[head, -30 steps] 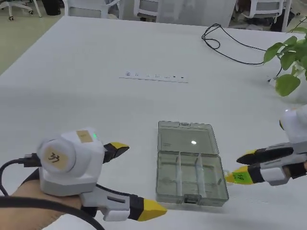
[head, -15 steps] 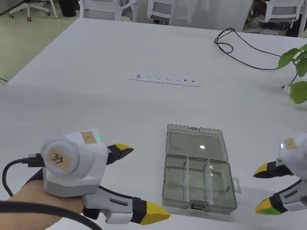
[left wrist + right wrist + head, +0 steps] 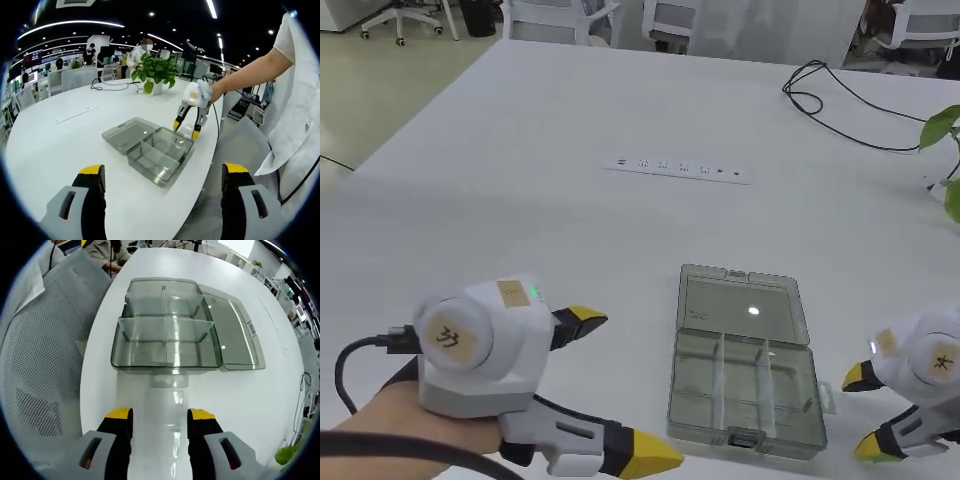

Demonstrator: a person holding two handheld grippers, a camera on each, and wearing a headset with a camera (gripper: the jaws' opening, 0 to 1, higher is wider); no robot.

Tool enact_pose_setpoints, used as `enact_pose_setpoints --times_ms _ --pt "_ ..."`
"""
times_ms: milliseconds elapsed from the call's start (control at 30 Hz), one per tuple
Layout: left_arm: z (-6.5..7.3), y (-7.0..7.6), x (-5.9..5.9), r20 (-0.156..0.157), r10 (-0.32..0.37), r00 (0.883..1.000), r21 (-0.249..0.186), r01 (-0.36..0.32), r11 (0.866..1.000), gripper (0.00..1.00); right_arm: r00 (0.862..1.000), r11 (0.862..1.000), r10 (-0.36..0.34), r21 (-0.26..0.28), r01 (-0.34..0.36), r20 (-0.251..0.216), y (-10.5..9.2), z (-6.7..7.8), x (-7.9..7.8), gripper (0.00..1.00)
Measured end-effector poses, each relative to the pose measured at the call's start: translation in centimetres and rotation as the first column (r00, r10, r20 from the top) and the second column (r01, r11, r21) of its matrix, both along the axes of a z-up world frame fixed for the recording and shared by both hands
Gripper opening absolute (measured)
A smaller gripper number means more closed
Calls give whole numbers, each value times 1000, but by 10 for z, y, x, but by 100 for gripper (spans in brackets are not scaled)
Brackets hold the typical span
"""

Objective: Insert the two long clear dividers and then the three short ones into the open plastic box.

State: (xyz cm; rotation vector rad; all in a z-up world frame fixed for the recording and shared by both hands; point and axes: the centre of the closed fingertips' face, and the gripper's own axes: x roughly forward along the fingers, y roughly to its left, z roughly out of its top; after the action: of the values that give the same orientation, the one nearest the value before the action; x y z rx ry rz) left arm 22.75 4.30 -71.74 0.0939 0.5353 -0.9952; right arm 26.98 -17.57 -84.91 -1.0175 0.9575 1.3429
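box (image 3: 745, 390): smoky grey, see-through, lid same tint. dividers (image 3: 718, 372) inside: clear, colourless. table (image 3: 520, 180): plain white, no pattern. left gripper (image 3: 622, 390) and right gripper (image 3: 862, 414): white bodies, black jaws, yellow tips; the left one also has a tan label and a green light. power strip (image 3: 680, 168) white, cable (image 3: 788, 90) black, plant (image 3: 942, 128) green.

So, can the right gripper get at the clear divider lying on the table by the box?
Probably yes: the right gripper is open and aimed at the clear divider, which lies flat beside the plastic box with nothing between.
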Motion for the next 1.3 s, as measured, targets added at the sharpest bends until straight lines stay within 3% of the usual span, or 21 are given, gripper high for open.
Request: enact_pose_setpoints --times_ms 333,600,1300 --pt "-2 1 -1 -7 3 1000 -6 -3 1000 99 1000 1000 0 6 0 13 2 -3 0 42" --pt "-2 0 -1 -5 1 1000 -8 -1 1000 99 1000 1000 -9 9 9 -11 2 -4 -4 38" --pt "0 1 1 -2 -4 1000 -4 4 1000 98 999 999 -32 6 32 -15 4 -4 -2 33"
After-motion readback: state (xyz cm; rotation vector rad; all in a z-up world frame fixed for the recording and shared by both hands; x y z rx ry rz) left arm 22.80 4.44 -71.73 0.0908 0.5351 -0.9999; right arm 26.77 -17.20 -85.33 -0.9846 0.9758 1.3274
